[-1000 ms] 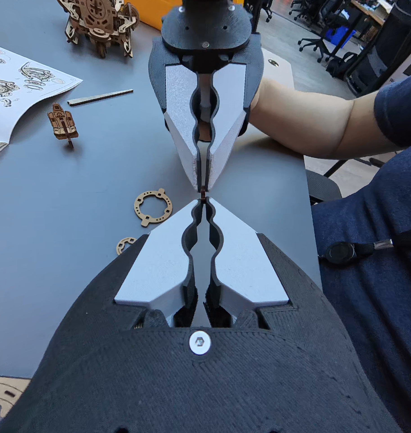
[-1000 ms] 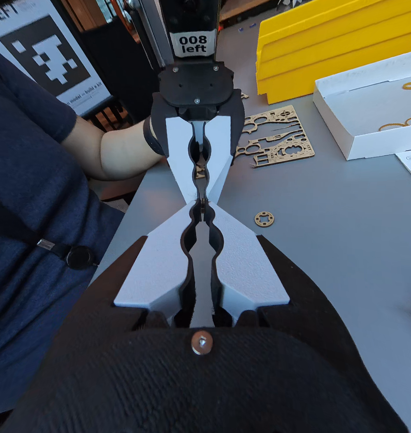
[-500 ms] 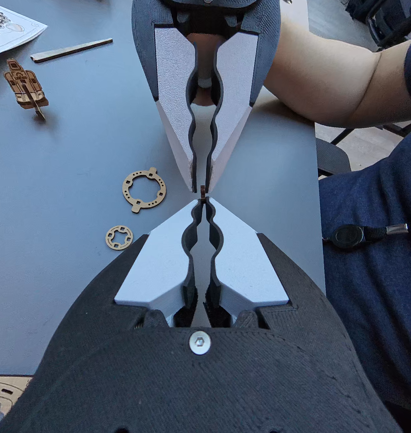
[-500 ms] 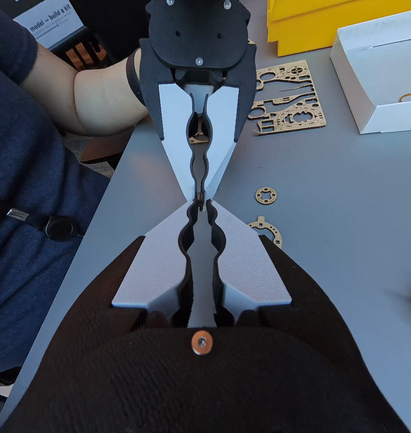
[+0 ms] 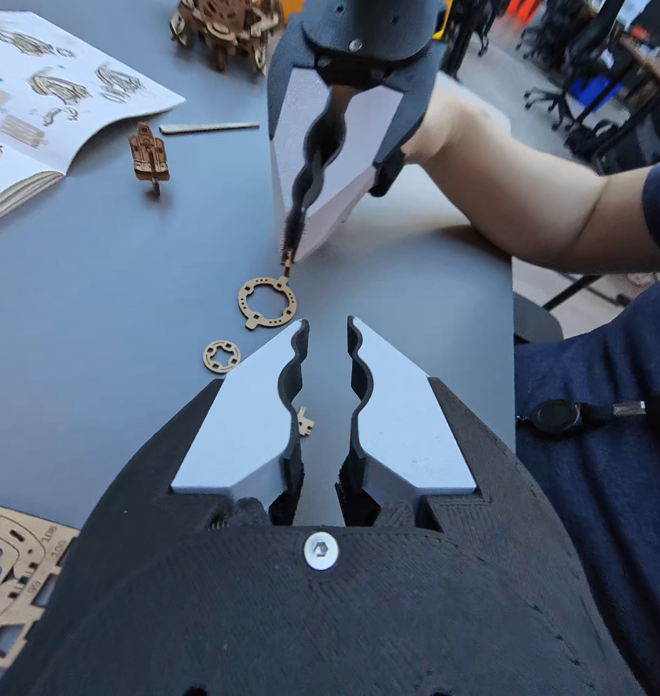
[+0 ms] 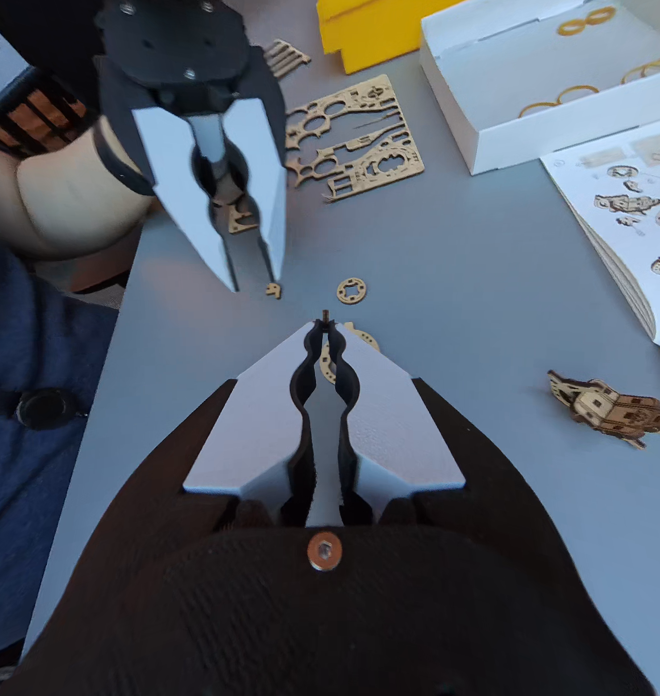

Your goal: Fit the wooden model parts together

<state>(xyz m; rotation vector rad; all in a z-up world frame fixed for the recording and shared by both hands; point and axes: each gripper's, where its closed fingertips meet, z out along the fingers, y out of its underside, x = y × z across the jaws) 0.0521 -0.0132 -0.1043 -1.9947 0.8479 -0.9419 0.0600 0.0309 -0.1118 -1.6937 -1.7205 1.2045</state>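
The right tool (image 6: pixel 325 327) is pinching a small wooden peg (image 6: pixel 325 315) at its tips, just above the big ring (image 5: pixel 267 303) lying on the table (image 5: pixel 95 301). The left tool (image 5: pixel 327 327) is hanging open and empty. I think the peg should be going down straight into the ring's tab slot, slowly.

The table (image 5: pixel 95 301) has a smooth, matt grey top. Both the left gripper (image 5: pixel 327 324) and the right gripper (image 6: pixel 325 323) have coarse, ridged black plastic bodies, pale matt grainy fingers (image 5: pixel 245 414) and one shiny metal screw (image 5: pixel 320 550) each. At 11 o'clock from the left fingertips lies a thin ring (image 5: pixel 267 302) of pale, flat wood with dark cut edges; the small disc (image 6: pixel 351 290) looks the same. The booklet (image 5: pixel 38 94) is smooth white paper. The box (image 6: pixel 528 94) looks like matt white card, and the bin (image 6: pixel 366 34) like smooth yellow plastic. The sleeve (image 5: pixel 603 527) is dark blue knitted cloth.
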